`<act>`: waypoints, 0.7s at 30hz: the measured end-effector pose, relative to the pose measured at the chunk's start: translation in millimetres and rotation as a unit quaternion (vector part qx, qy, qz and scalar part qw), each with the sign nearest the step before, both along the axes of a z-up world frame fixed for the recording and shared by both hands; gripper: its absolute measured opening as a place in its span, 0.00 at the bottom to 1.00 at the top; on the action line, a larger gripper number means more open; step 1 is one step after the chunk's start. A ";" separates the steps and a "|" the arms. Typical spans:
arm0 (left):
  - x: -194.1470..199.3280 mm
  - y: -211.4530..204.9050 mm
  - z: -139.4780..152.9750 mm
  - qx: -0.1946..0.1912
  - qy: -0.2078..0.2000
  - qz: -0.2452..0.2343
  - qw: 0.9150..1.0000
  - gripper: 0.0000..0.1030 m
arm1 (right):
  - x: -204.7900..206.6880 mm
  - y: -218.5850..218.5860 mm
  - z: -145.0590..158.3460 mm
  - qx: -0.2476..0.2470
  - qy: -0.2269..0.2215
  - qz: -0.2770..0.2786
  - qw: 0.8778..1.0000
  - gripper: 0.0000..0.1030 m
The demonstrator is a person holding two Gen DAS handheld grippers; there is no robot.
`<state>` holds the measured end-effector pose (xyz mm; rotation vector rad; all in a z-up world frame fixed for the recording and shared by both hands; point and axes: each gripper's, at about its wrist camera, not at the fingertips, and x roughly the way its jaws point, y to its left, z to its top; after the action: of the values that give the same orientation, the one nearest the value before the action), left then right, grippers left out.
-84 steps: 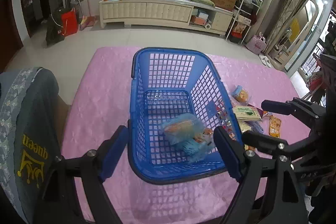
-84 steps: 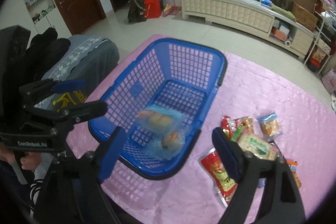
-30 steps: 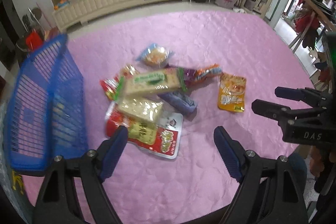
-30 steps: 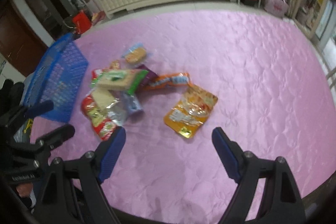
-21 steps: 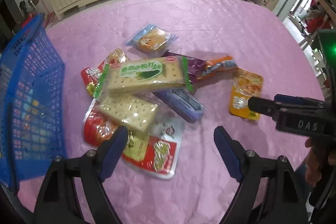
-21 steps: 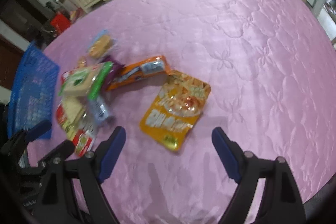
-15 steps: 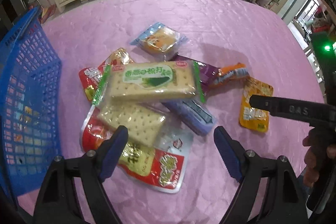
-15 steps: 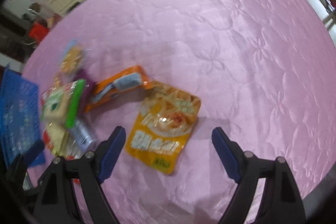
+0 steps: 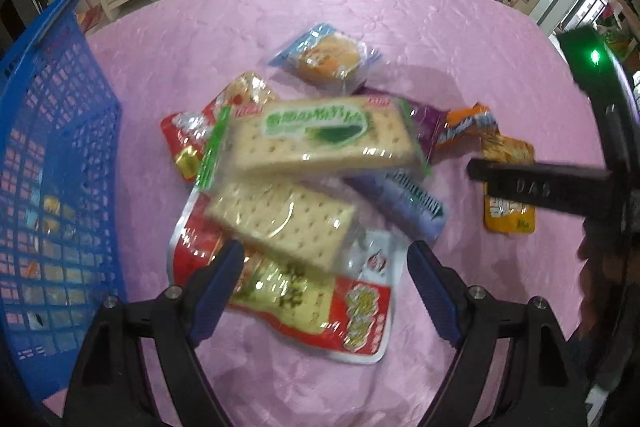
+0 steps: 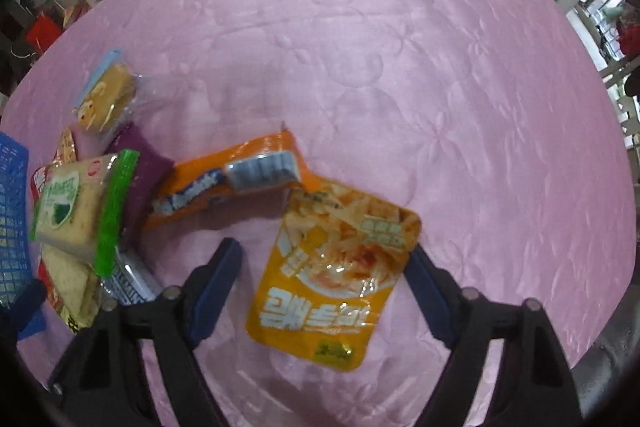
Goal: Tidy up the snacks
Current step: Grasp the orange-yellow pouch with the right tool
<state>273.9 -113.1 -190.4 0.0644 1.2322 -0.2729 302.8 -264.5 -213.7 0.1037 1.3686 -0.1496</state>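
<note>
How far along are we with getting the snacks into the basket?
A few packets show through the blue basket wall. Neither gripper holds anything: the left gripper is open over the cracker pack, the right gripper open around the orange pouch. The pile on the pink cloth remains.

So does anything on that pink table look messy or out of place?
Yes: the snacks lie in a loose heap beside the blue basket, not in it. One cracker pack rests tilted on another. The yellow pouch lies apart. Nothing looks torn or spilled.
</note>
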 end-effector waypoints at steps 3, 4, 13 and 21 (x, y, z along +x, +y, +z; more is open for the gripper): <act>-11.5 7.9 -0.2 -0.005 0.001 0.002 1.000 0.80 | -1.1 14.9 6.1 -0.007 -0.002 0.054 0.999 0.50; -16.3 10.9 1.2 -0.012 0.003 0.002 1.000 0.80 | -2.5 18.8 6.5 -0.014 -0.003 0.064 0.998 0.49; -43.5 20.7 9.1 -0.023 0.003 0.011 1.000 0.80 | -34.6 28.0 10.0 -0.021 -0.021 0.117 0.993 0.19; -53.6 28.0 11.0 -0.022 0.005 0.032 0.999 0.80 | -47.9 22.6 11.3 -0.031 -0.047 0.127 0.990 0.18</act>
<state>220.3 -85.1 -179.5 -0.0144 1.2355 -0.2443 254.9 -241.9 -202.4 -0.1142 1.2706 0.0255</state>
